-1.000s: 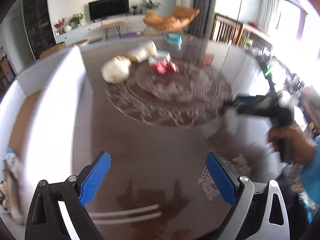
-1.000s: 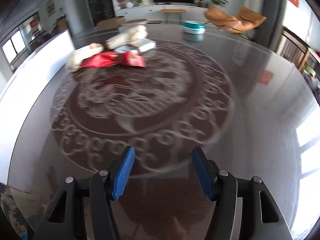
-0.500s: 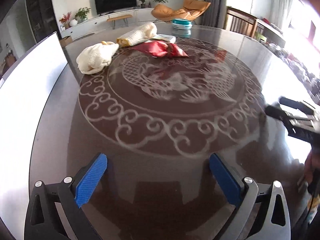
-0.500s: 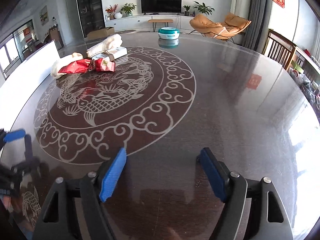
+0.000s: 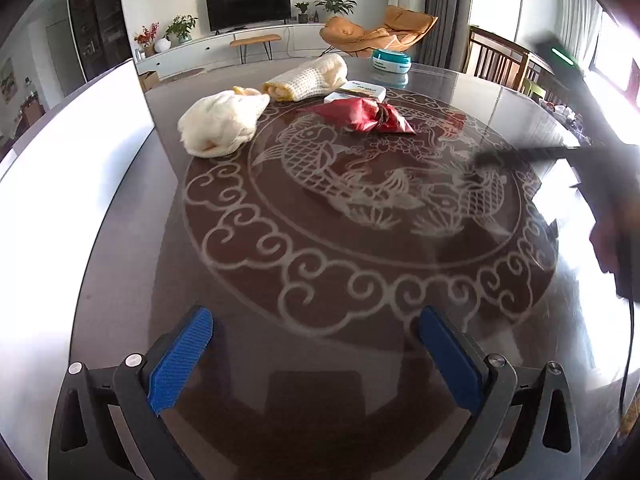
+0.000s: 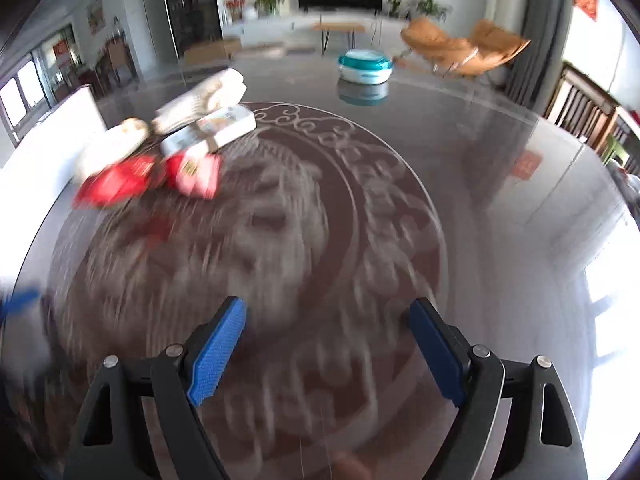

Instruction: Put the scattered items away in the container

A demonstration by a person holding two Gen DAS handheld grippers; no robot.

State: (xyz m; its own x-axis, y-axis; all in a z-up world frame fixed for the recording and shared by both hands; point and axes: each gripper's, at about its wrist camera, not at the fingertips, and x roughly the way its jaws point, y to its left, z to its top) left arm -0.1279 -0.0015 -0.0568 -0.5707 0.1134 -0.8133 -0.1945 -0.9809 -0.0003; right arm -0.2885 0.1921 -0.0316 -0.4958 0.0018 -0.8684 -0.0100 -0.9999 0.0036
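On the round dark table (image 5: 344, 280) lie a crumpled cream cloth (image 5: 222, 122), a rolled waffle towel (image 5: 308, 77), a flat white box (image 5: 356, 91) and a red snack bag (image 5: 362, 114). They also show, blurred, in the right wrist view: red bag (image 6: 148, 178), white box (image 6: 210, 132), rolled towel (image 6: 204, 98). My left gripper (image 5: 316, 344) is open and empty above the table's near edge. My right gripper (image 6: 326, 340) is open and empty over the carved fish pattern; it shows blurred at the right of the left wrist view (image 5: 516, 156).
A teal and white round container (image 5: 391, 60) stands at the table's far side, also in the right wrist view (image 6: 365, 65). A white panel (image 5: 72, 168) runs along the table's left. Wooden chairs (image 5: 496, 60) stand at the far right.
Both grippers have moved forward over the table toward the pile. The right gripper is moving fast, so its view is blurred. Both stay open and empty.
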